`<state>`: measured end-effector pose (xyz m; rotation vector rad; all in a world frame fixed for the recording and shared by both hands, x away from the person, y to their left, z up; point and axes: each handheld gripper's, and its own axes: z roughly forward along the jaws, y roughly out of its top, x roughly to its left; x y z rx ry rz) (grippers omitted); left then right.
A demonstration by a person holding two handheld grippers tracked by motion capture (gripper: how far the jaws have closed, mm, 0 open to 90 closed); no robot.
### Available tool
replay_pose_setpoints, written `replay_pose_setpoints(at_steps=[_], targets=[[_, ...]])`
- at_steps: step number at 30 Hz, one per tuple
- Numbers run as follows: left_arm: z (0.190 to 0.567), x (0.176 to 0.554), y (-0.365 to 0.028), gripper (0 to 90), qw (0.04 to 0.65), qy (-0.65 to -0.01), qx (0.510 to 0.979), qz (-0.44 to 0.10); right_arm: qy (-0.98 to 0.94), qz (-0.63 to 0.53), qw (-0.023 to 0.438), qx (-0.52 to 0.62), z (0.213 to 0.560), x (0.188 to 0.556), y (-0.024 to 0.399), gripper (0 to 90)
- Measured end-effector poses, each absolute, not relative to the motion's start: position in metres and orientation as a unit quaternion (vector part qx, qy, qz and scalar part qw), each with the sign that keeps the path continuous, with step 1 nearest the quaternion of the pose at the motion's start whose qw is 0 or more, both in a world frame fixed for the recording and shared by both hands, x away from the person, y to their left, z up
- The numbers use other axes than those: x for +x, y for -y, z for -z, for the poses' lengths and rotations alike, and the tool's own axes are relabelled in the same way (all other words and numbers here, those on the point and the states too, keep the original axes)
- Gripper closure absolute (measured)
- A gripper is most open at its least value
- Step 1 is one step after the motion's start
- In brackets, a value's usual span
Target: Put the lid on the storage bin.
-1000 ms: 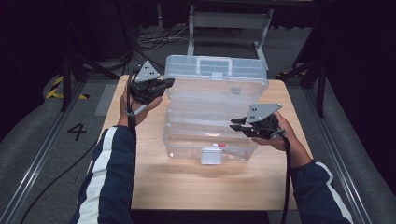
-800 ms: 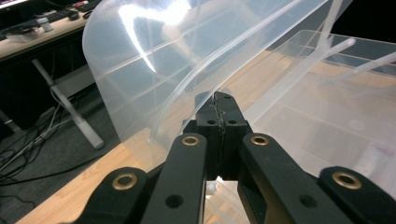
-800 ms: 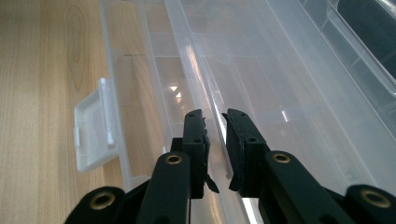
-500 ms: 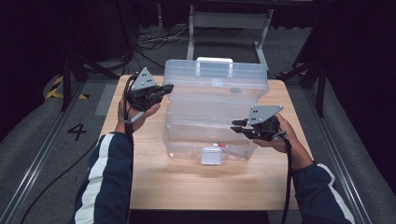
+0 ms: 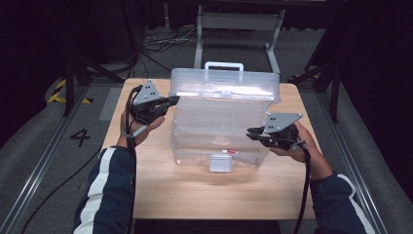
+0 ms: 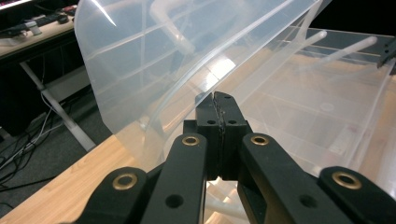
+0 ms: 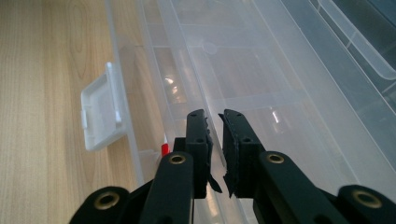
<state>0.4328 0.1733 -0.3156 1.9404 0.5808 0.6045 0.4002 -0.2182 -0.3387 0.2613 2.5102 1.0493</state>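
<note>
A clear plastic storage box (image 5: 219, 141) stands on the wooden table (image 5: 195, 195), its lid (image 5: 224, 90) raised and leaning over it. My left gripper (image 5: 171, 100) is shut, its tips at the lid's left edge. In the left gripper view the jaws (image 6: 218, 97) are pressed together against the lid (image 6: 154, 60), and I see no plastic between them. My right gripper (image 5: 250, 132) hovers at the box's right side. Its jaws (image 7: 214, 116) have just been closing and stand a narrow gap apart with nothing between them, above the box wall (image 7: 154, 70).
A white latch (image 5: 220, 163) hangs from the box's front, also in the right gripper view (image 7: 100, 114), beside a small red item (image 7: 164, 149). A white handle (image 5: 224, 66) tops the lid. A metal stand (image 5: 238, 22) and cables lie behind the table.
The lid has tipped forward and lower over the box. My left gripper has come down and toward the person with it. The right gripper has stayed put.
</note>
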Motion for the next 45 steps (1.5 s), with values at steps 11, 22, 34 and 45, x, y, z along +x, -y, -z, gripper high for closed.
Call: replay_pose_setpoints(at_steps=[11, 22, 34, 45], targets=[[0.322, 0.424, -0.175, 90.0, 0.487, -0.231, 0.805, -0.247, -0.897, -0.374, 0.213, 0.098, 0.341, 0.395, 0.226, 81.0], [0.329, 0.418, -0.177, 90.0, 0.478, -0.222, 0.811, -0.252, -0.898, -0.366, 0.223, 0.097, 0.344, 0.39, 0.23, 80.2], [0.335, 0.409, -0.177, 90.0, 0.469, -0.214, 0.816, -0.263, -0.896, -0.366, 0.231, 0.096, 0.347, 0.387, 0.229, 79.7], [0.344, 0.409, -0.175, 90.0, 0.464, -0.215, 0.82, -0.259, -0.895, -0.365, 0.236, 0.101, 0.353, 0.391, 0.228, 79.4]])
